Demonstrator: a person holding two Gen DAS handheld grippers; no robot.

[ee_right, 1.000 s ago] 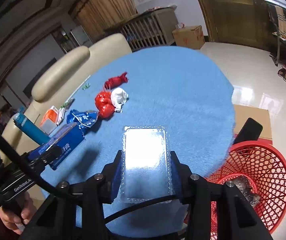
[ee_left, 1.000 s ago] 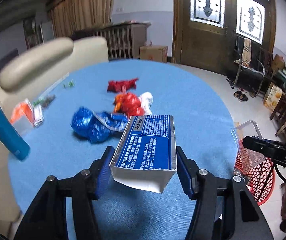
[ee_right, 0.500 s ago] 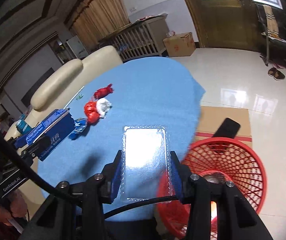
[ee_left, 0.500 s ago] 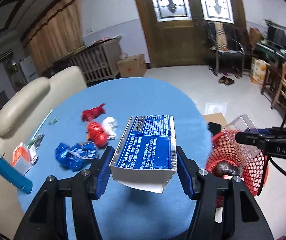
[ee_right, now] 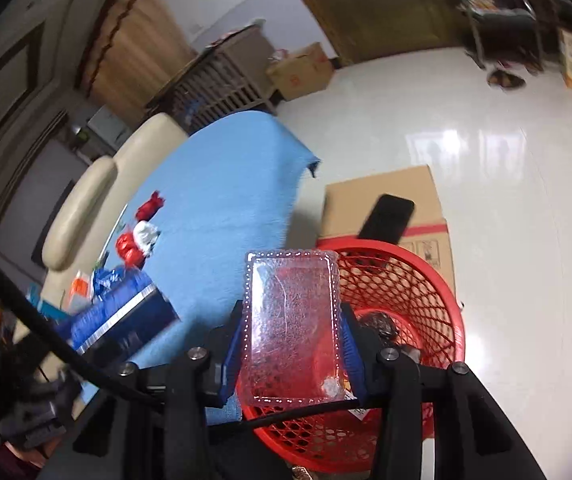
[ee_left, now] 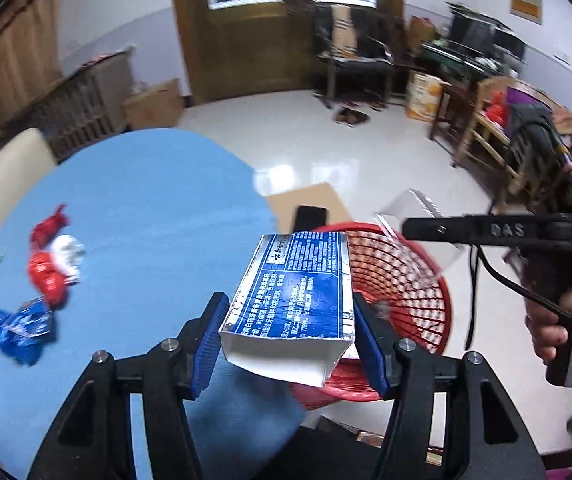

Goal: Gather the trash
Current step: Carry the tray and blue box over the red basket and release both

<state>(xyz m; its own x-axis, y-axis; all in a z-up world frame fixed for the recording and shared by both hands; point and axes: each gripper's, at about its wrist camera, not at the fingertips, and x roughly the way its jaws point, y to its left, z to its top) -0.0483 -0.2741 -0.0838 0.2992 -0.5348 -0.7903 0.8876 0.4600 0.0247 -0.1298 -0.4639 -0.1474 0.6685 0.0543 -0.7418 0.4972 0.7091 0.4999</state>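
The left gripper (ee_left: 288, 332) is clamping a blue-and-silver rectangular cardboard carton (ee_left: 294, 300). The right gripper (ee_right: 292, 346) is pinching a clear, pebbled plastic tray (ee_right: 292, 320) above the round red mesh basket (ee_right: 418, 296).

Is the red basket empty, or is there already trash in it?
Not empty. Through the red basket mesh, the right wrist view shows a dark crumpled item at the bottom. What it is cannot be told.

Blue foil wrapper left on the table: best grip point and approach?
Blue foil wrapper lies crumpled and low on the blue tablecloth. Come from above, jaws straddling its raised bunched middle; the flat foil edges offer little to pinch.
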